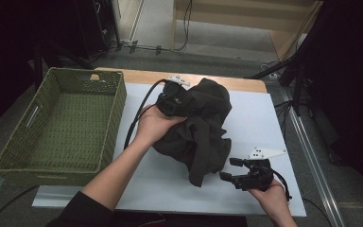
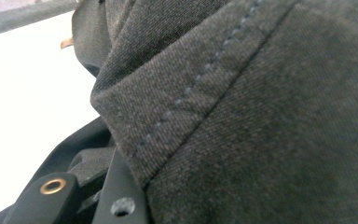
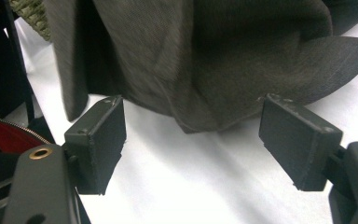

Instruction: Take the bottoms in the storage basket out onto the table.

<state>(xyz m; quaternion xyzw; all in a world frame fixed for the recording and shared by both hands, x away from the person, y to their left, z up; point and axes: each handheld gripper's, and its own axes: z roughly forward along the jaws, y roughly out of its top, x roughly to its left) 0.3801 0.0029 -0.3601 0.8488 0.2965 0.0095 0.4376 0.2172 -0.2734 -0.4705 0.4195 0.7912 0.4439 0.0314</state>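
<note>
A dark grey garment [image 1: 203, 127] hangs bunched over the middle of the white table [image 1: 257, 123], and its lower edge touches the surface. My left gripper [image 1: 175, 103] is at the garment's upper left, shut on the cloth, which drapes over its jaws. In the left gripper view a stitched hem of the garment [image 2: 261, 116] lies right against the jaws, and the pads are hidden. My right gripper [image 1: 230, 169] rests low at the front right, open. In the right gripper view its pads [image 3: 98, 140] stand wide apart just short of the garment's bottom corner [image 3: 200, 116], touching nothing.
A green woven basket [image 1: 116, 118] stands on the left of the table, close to my left forearm. Bare white surface lies to the right of the garment and along the front edge. Dark stands and cables surround the table on the floor.
</note>
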